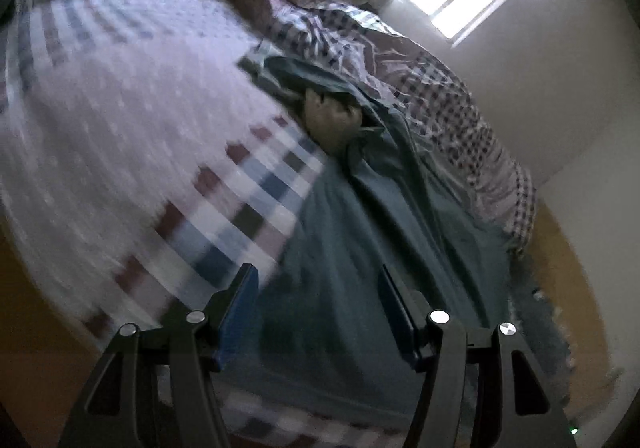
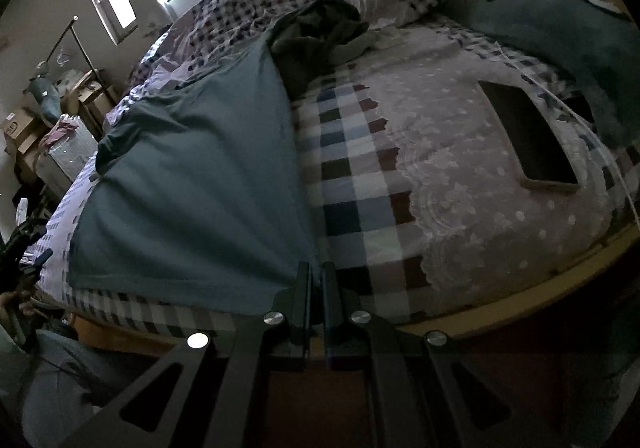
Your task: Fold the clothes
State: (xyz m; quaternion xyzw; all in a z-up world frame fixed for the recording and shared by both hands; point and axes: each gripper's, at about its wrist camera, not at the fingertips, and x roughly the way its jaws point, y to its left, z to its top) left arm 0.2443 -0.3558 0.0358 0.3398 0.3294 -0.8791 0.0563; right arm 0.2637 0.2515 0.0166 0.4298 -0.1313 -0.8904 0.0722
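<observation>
Evidently right fingers (image 2: 317, 276) pinch the teal garment's (image 2: 192, 168) corner, while left fingers (image 1: 316, 300) gape wide, empty.

Left tool (image 1: 316, 312): blue-padded fingers (image 1: 236, 312) spread wide apart, nothing pressed between them, angled downward. Right tool (image 2: 317, 288): black fingers (image 2: 303, 288) drawn together, pinching the near corner of a teal cloth garment (image 2: 192, 176), angled downward at the bed's near edge.
</observation>
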